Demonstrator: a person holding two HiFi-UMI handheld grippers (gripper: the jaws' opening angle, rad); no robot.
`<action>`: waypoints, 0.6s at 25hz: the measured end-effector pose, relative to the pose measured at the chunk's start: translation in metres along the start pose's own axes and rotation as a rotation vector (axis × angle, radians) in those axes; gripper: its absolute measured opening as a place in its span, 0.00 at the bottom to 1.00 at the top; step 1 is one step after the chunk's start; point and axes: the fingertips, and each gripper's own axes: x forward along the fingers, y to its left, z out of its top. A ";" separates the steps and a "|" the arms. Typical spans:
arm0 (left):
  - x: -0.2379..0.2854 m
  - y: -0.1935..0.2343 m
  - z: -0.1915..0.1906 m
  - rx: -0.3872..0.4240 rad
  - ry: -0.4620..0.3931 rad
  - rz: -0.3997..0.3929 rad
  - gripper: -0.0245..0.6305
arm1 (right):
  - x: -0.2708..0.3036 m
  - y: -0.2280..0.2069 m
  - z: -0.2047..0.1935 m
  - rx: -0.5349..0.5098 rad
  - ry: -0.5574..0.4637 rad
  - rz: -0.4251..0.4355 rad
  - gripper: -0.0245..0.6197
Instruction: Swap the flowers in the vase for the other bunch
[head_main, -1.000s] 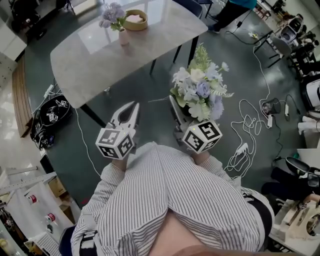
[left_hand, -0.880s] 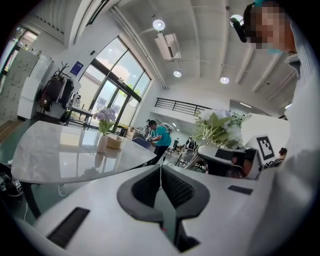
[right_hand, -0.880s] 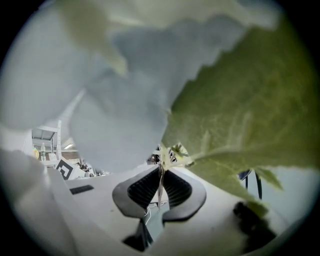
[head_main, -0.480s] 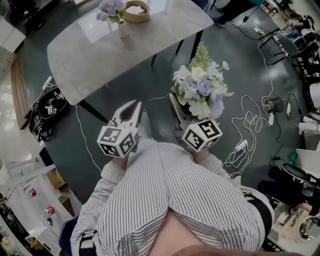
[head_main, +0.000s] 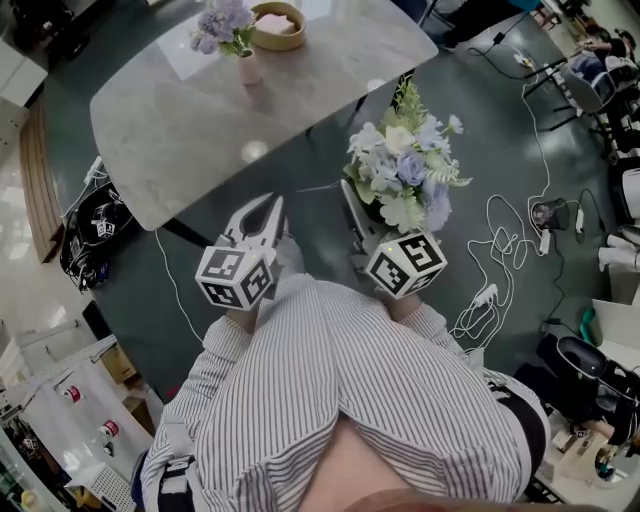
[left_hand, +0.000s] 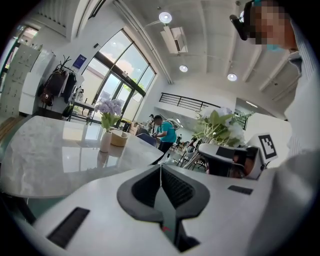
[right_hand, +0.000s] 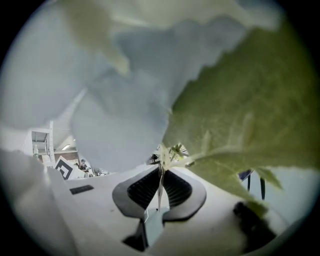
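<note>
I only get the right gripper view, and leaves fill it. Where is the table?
Observer: Head view shows the table ahead, left of your bunch.
Operator: Is the vase occupied?
Observer: Yes, purple flowers stand in the vase, beside a bowl.
Operator: And the left claw?
Observer: The left claw is shut on nothing.

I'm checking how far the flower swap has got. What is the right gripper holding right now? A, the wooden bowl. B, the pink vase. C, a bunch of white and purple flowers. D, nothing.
C: the right gripper view shows the right gripper shut on a thin stem, and in the head view the bunch of white and purple flowers rises from its jaws.
</note>
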 end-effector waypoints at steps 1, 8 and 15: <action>0.007 0.006 0.006 0.002 0.002 -0.003 0.07 | 0.008 -0.004 0.004 -0.001 -0.002 -0.006 0.09; 0.047 0.046 0.055 0.015 0.002 -0.050 0.07 | 0.071 -0.026 0.032 -0.002 -0.023 -0.045 0.09; 0.081 0.093 0.107 0.045 -0.017 -0.065 0.07 | 0.140 -0.038 0.066 -0.045 -0.070 -0.062 0.09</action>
